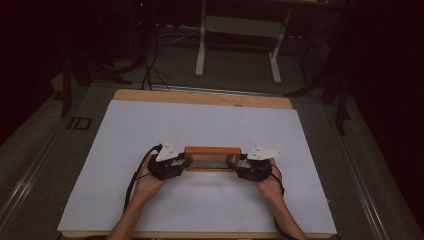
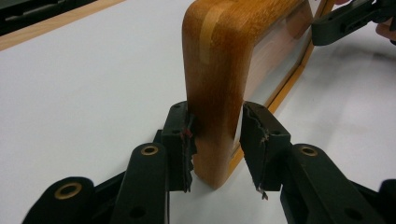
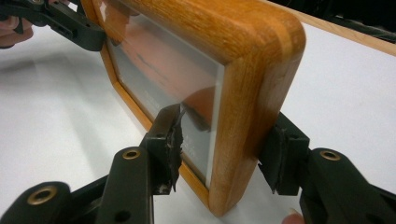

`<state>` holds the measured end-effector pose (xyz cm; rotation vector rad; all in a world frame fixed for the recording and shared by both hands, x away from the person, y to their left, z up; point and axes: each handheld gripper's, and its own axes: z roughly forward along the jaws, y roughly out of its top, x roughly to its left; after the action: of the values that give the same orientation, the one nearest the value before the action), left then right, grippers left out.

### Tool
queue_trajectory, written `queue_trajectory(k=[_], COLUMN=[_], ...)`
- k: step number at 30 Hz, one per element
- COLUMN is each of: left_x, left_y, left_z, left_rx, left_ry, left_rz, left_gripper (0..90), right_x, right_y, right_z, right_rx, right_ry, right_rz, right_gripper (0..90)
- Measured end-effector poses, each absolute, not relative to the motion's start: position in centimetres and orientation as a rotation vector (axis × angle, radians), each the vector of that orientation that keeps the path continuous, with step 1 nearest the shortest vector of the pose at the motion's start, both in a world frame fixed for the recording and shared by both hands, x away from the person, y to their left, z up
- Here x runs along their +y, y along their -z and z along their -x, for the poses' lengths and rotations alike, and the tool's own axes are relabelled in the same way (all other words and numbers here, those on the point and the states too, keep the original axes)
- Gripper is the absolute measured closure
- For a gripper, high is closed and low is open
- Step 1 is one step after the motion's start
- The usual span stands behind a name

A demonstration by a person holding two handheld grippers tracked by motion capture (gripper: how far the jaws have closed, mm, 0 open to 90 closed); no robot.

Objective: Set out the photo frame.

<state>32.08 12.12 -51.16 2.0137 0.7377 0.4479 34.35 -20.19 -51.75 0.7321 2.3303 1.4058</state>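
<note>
Hands: we are seeing a person's forearms coming in from the near table edge, the left hand (image 1: 145, 182) and right hand (image 1: 270, 186) each holding a black gripper.
Left gripper (image 2: 215, 140): its jaws are closing on the frame's left end, pads pressing both faces.
Right gripper (image 3: 224, 140): its jaws are clamping the frame's right end the same way.
Wooden frame (image 1: 212, 158): we are looking at an orange-brown frame with rounded corners and a glossy panel, sitting between the grippers, near the middle of the sheet.
White sheet (image 1: 200, 125): it is covering the table, lying bare on every side of the frame.
Table (image 1: 200, 96): its wooden far edge is showing beyond the sheet.
Background: a pale stand (image 1: 240, 30) and cables (image 1: 150, 65) are resting on the dark floor beyond.
</note>
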Motion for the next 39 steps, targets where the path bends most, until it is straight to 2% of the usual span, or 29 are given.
queue_trajectory(k=[39], left_x=[13.3], left_y=[50.1], left_z=[-32.0], left_rx=[0.795], left_ry=[-0.362], left_rz=[-2.019], left_gripper=[64.0], right_x=[-19.5], right_y=[50.6], right_z=[-34.2], right_rx=[2.398], right_ry=[-1.442], right_rz=[-0.799], right_gripper=[55.0])
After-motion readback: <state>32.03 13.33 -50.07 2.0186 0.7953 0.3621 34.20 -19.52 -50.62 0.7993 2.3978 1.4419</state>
